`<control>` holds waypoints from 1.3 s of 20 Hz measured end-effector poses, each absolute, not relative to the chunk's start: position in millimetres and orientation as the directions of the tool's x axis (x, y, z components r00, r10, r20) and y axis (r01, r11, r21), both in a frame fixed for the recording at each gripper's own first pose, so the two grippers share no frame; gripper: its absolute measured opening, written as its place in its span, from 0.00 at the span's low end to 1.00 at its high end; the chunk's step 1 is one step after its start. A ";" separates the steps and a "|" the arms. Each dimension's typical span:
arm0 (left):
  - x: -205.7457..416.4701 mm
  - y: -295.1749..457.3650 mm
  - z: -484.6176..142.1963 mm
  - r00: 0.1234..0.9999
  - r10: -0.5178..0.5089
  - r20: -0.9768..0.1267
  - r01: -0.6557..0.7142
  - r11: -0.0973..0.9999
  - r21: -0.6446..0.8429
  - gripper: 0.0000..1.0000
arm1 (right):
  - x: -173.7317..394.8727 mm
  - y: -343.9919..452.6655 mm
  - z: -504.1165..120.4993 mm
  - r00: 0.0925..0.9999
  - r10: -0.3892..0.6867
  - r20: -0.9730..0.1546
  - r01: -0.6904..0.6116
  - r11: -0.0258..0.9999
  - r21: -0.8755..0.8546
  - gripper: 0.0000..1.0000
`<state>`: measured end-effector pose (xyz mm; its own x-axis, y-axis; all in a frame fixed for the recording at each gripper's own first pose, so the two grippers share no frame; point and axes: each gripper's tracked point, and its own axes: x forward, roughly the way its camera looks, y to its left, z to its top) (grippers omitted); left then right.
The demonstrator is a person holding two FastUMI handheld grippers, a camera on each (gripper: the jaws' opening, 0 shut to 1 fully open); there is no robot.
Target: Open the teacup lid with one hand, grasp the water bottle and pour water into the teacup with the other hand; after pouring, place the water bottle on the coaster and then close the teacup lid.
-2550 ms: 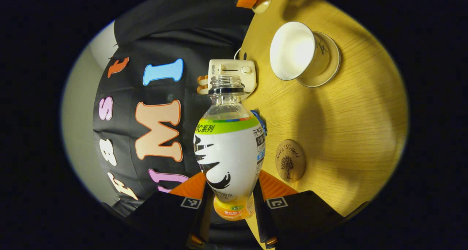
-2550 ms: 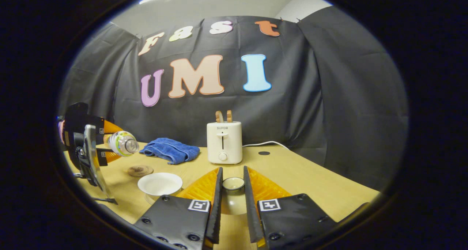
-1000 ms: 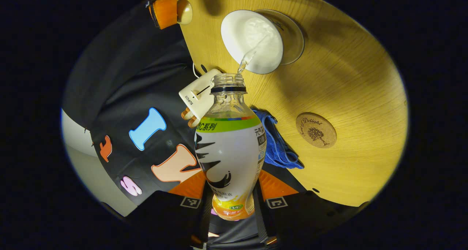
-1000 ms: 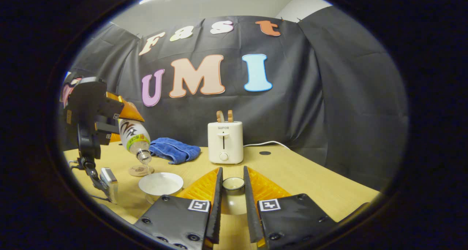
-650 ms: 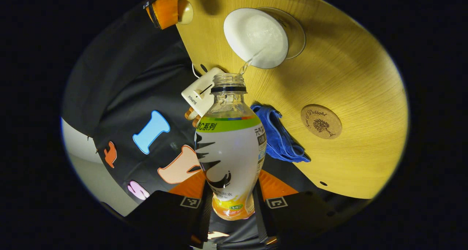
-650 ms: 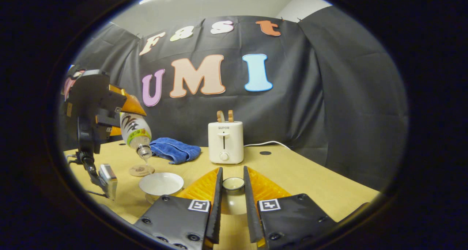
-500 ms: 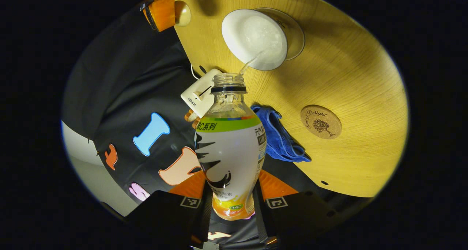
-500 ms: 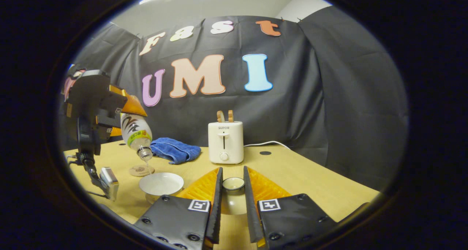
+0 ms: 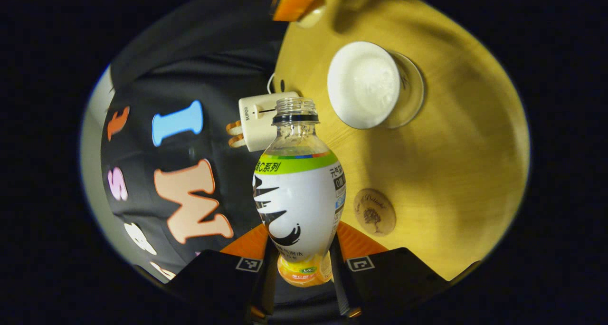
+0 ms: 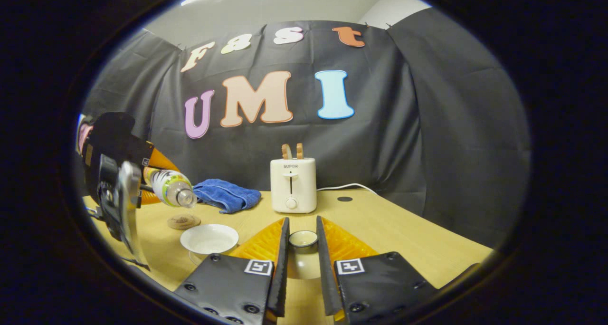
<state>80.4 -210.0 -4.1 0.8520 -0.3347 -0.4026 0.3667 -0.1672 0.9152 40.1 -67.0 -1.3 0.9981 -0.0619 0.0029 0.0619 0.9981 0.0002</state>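
My left gripper (image 9: 301, 238) is shut on the lower body of an uncapped water bottle (image 9: 299, 196), which lies nearly level, mouth toward the teacup. No water runs from it. The white teacup (image 9: 365, 85) stands open on its saucer with water inside. In the right gripper view the bottle (image 10: 171, 187) hangs above and left of the teacup (image 10: 209, 239), with the round cork coaster (image 10: 183, 221) bare behind it. My right gripper (image 10: 302, 225) is shut on the knob of the teacup lid (image 10: 303, 249), held off to the right of the cup.
A white toaster (image 10: 291, 185) with bread in its slots stands at the back of the wooden table (image 10: 403, 239), its cord trailing right. A blue towel (image 10: 225, 194) lies left of it. The coaster (image 9: 374, 211) sits on the table near the bottle's side.
The bottle has tipped back from a steep downward pour to nearly level, and the stream into the teacup has stopped. My right gripper and the lid have stayed put.
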 end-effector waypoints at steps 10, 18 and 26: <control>110.6 -195.0 -9.8 0.843 -0.453 -0.292 0.539 0.704 0.462 0.49 | 39.4 -67.0 -1.2 0.998 -0.062 0.004 0.062 0.998 0.000 0.36; 120.4 -215.2 -13.1 0.844 -0.512 -0.162 0.529 0.844 0.087 0.47 | 39.2 -66.9 -0.9 0.998 -0.062 0.003 0.062 0.998 0.000 0.36; 133.0 -231.4 -18.8 0.833 -0.538 -0.129 0.547 0.837 0.038 0.49 | 39.5 -67.2 -0.9 0.998 -0.062 0.003 0.062 0.998 0.000 0.36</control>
<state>133.0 -231.4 -18.8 0.8329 -0.5383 -0.1287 0.5466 0.8366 0.0379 39.5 -67.2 -0.9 0.9981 -0.0615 0.0029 0.0615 0.9981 -0.0005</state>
